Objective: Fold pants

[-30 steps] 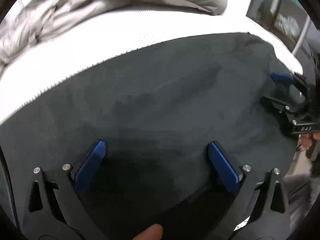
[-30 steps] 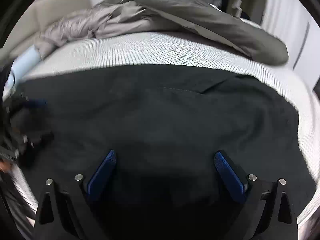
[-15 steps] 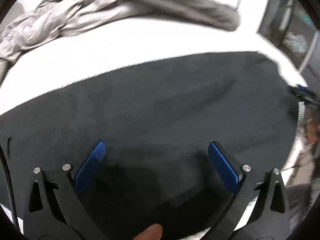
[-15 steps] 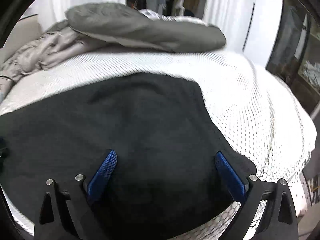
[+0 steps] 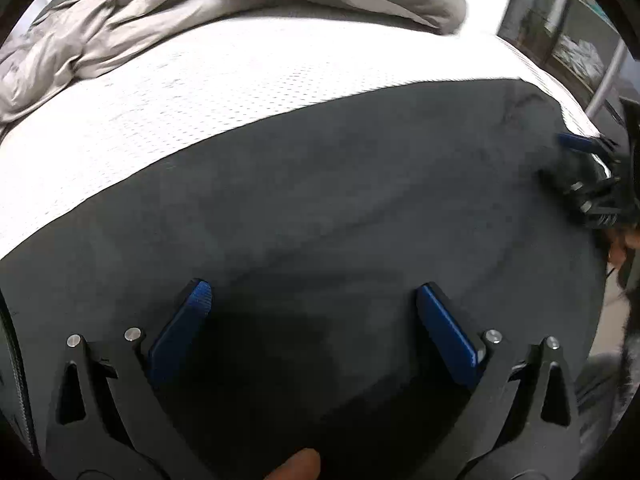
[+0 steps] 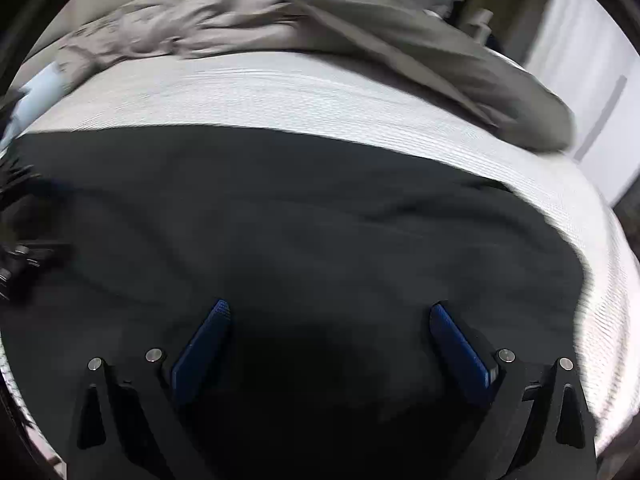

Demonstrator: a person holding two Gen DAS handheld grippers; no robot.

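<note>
Black pants point(image 5: 340, 200) lie spread flat on a white mesh mattress point(image 5: 200, 88); they also fill the right wrist view point(image 6: 300, 220). My left gripper point(image 5: 312, 300) is open and empty, just above the near part of the pants. My right gripper point(image 6: 328, 316) is open and empty above the pants too. The right gripper also shows at the right edge of the left wrist view point(image 5: 588, 176), near the pants' right end. Part of the left gripper shows blurred at the left edge of the right wrist view point(image 6: 20, 256).
A crumpled grey duvet point(image 5: 200, 4) lies along the far side of the mattress, also in the right wrist view point(image 6: 320, 28). The mattress edge drops off at the right point(image 5: 576, 120). A window or shelf stands beyond point(image 5: 568, 40).
The right wrist view swung right half a second ago and has swung back left over the pants. The left gripper has shifted slightly. Both grippers stay open.
</note>
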